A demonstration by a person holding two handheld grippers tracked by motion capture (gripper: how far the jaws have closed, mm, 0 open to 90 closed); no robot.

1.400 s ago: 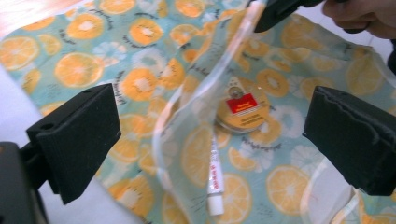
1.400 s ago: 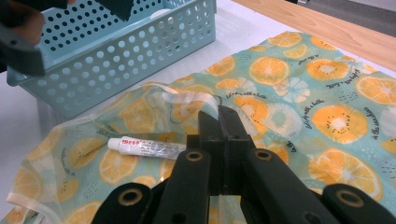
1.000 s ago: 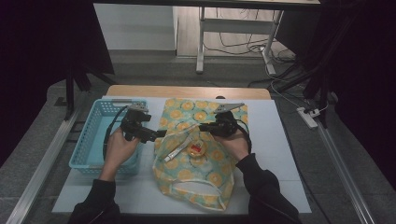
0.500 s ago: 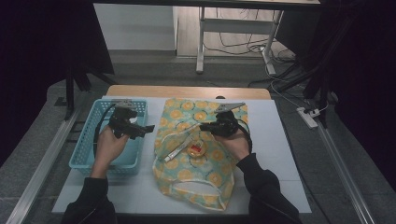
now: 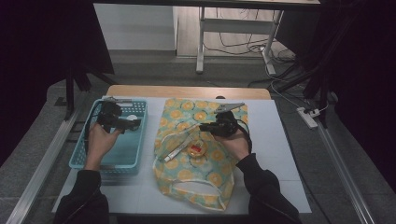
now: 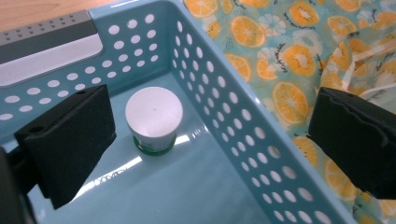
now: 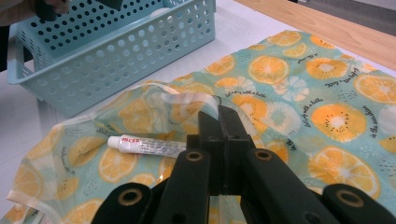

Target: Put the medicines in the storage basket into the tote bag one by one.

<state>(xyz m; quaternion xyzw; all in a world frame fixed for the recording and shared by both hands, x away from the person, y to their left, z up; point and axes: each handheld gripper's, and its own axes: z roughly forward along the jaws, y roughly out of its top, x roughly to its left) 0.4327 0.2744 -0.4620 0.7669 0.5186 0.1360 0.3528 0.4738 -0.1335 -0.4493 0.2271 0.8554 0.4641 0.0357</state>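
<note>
My right gripper (image 7: 219, 122) has its fingers (image 7: 209, 135) pressed together on the pale hem of the orange-print bag (image 5: 205, 116), pinching one layer of the opening so the mouth stays lifted and I can see inside. That is the point of this hold, I judge: one hand props the bag open while the other carries things out of it. A white tube (image 7: 145, 145) lies at the mouth in the right gripper view, and in the high view a small round red-and-yellow item (image 5: 196, 149) sits beside it; I cannot tell what that one is.

My left gripper (image 5: 125, 123) hangs over the light blue perforated basket (image 6: 224, 100), which stands on the counter (image 5: 280, 154) just beside the bag. Its fingers (image 6: 70, 140) stand wide apart with nothing between them. Below them, on the basket floor near the far wall, a small white-lidded jar (image 6: 153, 120) stands upright with a green band at its base. The jar is free of the fingers, so it looks already delivered. The tube and the round item are what remain for the left hand to fetch.
</note>
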